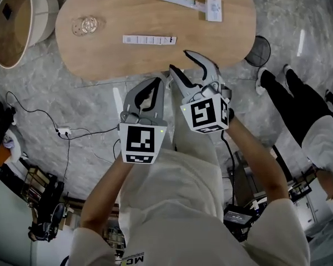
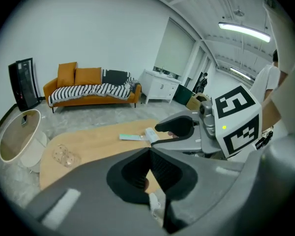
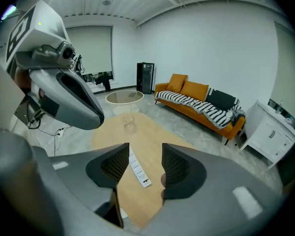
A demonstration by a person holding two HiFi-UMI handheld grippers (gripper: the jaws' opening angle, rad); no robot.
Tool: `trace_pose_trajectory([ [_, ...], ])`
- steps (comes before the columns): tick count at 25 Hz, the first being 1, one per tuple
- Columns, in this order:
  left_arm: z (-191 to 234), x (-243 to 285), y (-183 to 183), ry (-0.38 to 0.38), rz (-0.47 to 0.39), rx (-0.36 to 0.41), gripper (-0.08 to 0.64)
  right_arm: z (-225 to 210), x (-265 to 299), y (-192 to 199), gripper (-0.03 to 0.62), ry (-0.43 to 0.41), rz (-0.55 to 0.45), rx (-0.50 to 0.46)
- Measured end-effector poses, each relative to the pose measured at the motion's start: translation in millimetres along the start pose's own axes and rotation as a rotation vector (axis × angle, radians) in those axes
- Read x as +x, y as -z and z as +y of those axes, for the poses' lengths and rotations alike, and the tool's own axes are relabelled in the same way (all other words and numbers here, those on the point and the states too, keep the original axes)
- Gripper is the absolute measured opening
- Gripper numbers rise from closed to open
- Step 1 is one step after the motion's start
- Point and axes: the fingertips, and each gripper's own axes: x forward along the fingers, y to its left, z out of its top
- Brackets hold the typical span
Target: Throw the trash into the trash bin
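Left claw (image 2: 150, 151) closed, tips meeting, nothing held; right claw (image 3: 145, 162) jaws apart, empty, at near edge of oval wooden worktop (image 1: 111, 60). On worktop: white strip (image 1: 149, 39) just beyond right claw, crumpled clear plastic (image 1: 87, 25) further left, tube pack (image 1: 180, 1) at far side. Trash bin (image 1: 44, 15) on floor, left of worktop

One wooden table (image 1: 116, 60) with four things on it: one clear crumpled wrapper (image 1: 87, 25), one long white strip (image 1: 149, 39), one green and white tube (image 1: 176, 0), one small white box (image 1: 213, 8). One round bin (image 1: 44, 15). One orange sofa (image 2: 88, 90)
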Motion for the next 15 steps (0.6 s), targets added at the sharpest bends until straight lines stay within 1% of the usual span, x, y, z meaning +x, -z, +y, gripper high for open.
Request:
trace_pose_trajectory([
  [2,5.1,9.6,13.3,0.012,0.022,0.011,0.000,2.2,15.7,10.8,0.232,0.000,0.015,-0.004],
  [4,10.5,20.1,24.3,0.023,0.034,0.031,0.000,1.2,31.3,19.5,0.237,0.012,0.026,-0.042],
  [6,18.9,28.3,32.9,0.017,0.038,0.037,0.000,0.6,47.1,27.6,0.239,0.019,0.037,-0.070],
  [10,31.9,43.7,50.2,0.005,0.057,0.009,0.000,6.1,79.7,52.1,0.239,-0.004,0.081,-0.066],
  [15,42.9,63.3,66.6,-0.014,0.071,-0.021,0.000,17.3,116.3,85.4,0.247,-0.050,0.132,-0.146],
])
